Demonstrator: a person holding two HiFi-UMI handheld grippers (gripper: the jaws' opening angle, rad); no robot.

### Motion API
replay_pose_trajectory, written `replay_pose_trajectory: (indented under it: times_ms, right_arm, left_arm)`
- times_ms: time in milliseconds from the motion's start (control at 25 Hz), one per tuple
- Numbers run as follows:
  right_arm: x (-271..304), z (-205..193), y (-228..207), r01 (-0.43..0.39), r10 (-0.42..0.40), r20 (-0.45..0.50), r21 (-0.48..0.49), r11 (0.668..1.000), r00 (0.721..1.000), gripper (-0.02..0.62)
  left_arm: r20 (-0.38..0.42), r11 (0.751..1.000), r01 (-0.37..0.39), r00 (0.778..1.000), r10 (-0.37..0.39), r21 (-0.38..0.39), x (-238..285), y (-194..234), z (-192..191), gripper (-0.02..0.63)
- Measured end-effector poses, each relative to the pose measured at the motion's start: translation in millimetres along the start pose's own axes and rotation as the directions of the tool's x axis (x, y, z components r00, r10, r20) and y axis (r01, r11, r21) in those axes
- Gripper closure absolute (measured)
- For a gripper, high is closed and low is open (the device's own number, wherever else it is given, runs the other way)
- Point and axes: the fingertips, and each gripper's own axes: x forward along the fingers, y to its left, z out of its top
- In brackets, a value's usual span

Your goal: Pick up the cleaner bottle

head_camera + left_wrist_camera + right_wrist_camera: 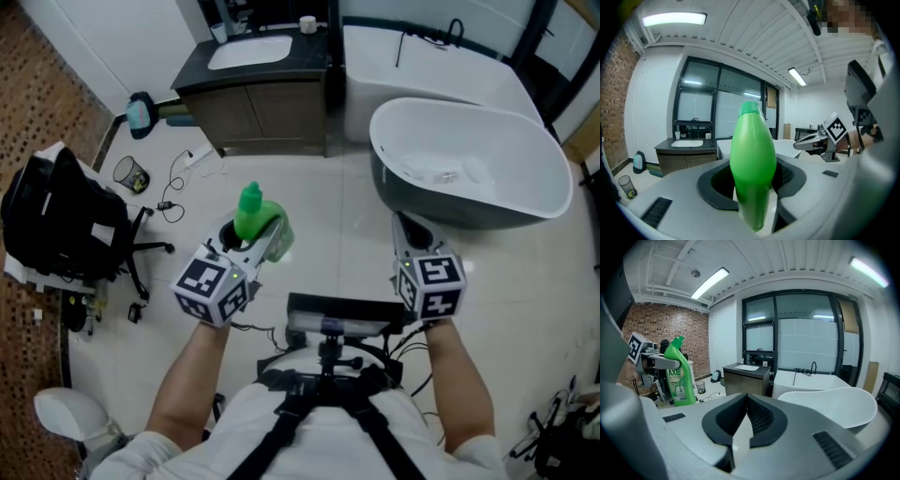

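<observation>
Green cleaner bottle [752, 159] is clamped between the fingers [717, 185] of the left gripper [262, 234]. The dark pads press on both sides of it below the cap. The bottle stands upright in the grip, lifted clear of the floor [319, 234], on the left side of the scene and in front of the person. In the right gripper view its white label faces the camera.

The right gripper [411, 227] holds nothing. Its fingers [761, 418] are pressed together, with no gap between the pads. It hangs level with the left gripper and well apart from it, and it points toward the bathtub [525, 169] at the far right.

Farther off, against the far wall, is a dark vanity [272, 112] with a white basin [248, 52]. A black office chair [56, 220] stands at the far left, with a small wire wastebasket [131, 173] on the floor beside it.
</observation>
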Motion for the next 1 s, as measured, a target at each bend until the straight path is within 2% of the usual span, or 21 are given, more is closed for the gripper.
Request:
replay_pose_trajectory:
  times_ms: [520, 840, 1000]
  right_arm:
    - [-0.7, 5.3, 12.9, -0.023, 0.023, 0.002, -0.040, 0.999, 1.000, 0.589]
    - [-1.3, 5.1, 18.4, -0.046, 0.046, -0.004, -0.046, 0.998, 0.999, 0.591]
    - [-3.6, 9.1, 20.0, -0.054, 0.054, 0.024, -0.024, 0.998, 0.998, 0.589]
  left_arm:
    - [0.001, 1.000, 0.021, 1.000, -0.021, 0.008, 3.3, -8.7, 3.8, 0.437]
    - [-0.003, 0.999, 0.033, 0.999, -0.033, 0.006, 4.4, -12.6, 2.6, 0.437]
    - [-0.008, 0.999, 0.032, 0.999, -0.032, 0.003, 4.2, -15.1, 1.5, 0.436]
